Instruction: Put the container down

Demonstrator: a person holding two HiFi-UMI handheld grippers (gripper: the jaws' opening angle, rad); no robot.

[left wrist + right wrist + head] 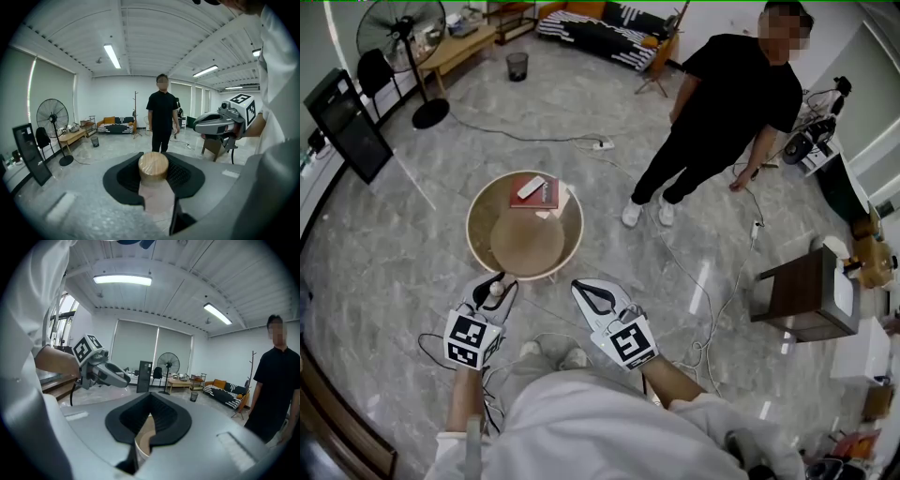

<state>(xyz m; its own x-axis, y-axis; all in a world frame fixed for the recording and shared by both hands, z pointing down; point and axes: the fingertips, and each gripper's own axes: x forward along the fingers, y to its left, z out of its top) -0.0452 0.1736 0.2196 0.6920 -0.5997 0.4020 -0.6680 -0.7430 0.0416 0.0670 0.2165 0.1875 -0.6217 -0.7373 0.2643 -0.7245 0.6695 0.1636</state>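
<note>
The container (pixel 153 166) is a small clear jar with a round wooden lid. My left gripper (pixel 153 174) is shut on it, and the lid stands up between the black pads. In the head view the container (pixel 495 292) hangs in the left gripper (pixel 494 285) just short of the near rim of a round wooden table (pixel 480 246). My right gripper (pixel 593 296) is level with it to the right, its jaws together at the tips and nothing in them. In the right gripper view the jaws (pixel 150 412) meet at the far end, and the table's edge (pixel 146 436) shows through the gap beneath.
On the table's far side lie a red book (pixel 536 195) and a white remote (pixel 530 187). A person in black (pixel 724 103) stands beyond it to the right. Cables (pixel 694 281) run across the floor. A dark side table (pixel 799 296) is at right, a standing fan (pixel 403 42) at far left.
</note>
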